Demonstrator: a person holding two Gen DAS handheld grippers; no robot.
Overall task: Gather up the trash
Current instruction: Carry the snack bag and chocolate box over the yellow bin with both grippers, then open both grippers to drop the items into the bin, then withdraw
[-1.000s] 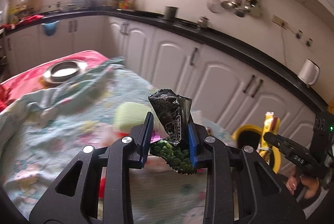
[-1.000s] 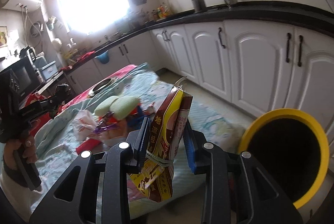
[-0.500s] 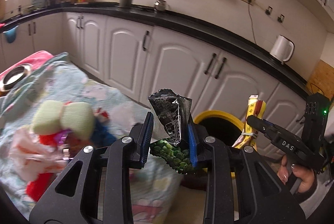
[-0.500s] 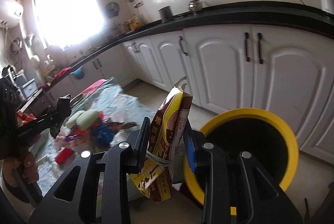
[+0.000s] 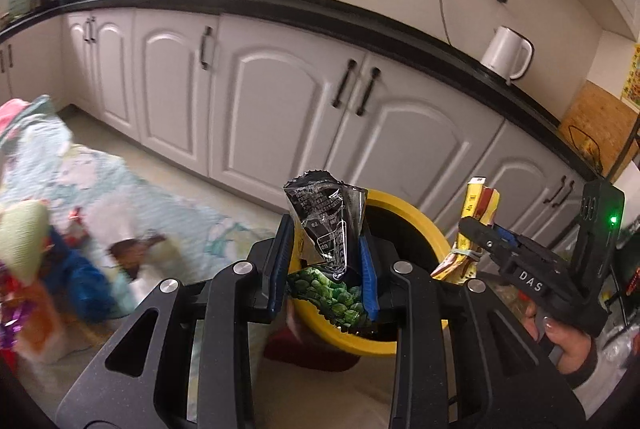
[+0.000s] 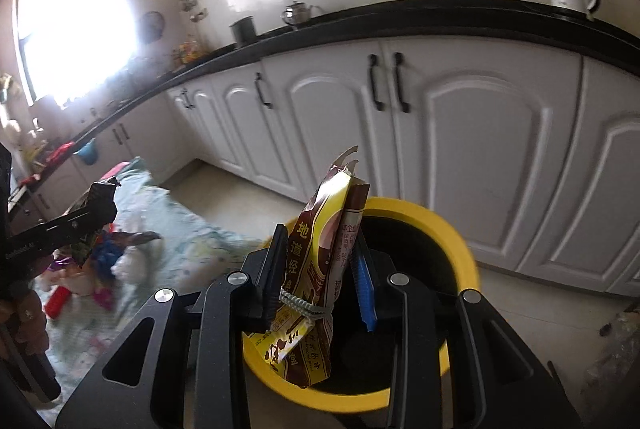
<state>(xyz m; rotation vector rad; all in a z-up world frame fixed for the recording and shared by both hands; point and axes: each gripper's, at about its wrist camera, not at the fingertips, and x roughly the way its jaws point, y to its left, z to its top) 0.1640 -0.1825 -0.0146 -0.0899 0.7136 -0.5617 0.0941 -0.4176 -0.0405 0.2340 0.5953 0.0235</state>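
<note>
My left gripper [image 5: 325,261] is shut on a crumpled black and green snack wrapper [image 5: 326,221], held upright in front of the yellow bin [image 5: 424,225]. My right gripper [image 6: 320,269] is shut on a brown and yellow packet [image 6: 320,257] tied with a rubber band, right over the yellow bin [image 6: 460,241] and its dark opening. In the left wrist view the right gripper [image 5: 478,229] with its packet [image 5: 476,197] stands at the bin's right rim, a hand below it. The left gripper [image 6: 100,205] shows at the left edge of the right wrist view.
A table with a pale floral cloth [image 5: 92,185] holds more litter [image 6: 100,253] at the left. White cabinets [image 5: 280,101] under a black counter run behind the bin. A white kettle [image 5: 506,53] stands on the counter. Tiled floor [image 6: 236,193] lies between table and cabinets.
Both grippers have swung right from the table to the yellow bin and dipped a little, each keeping its wrapper. The bin now sits directly beneath the right gripper.
</note>
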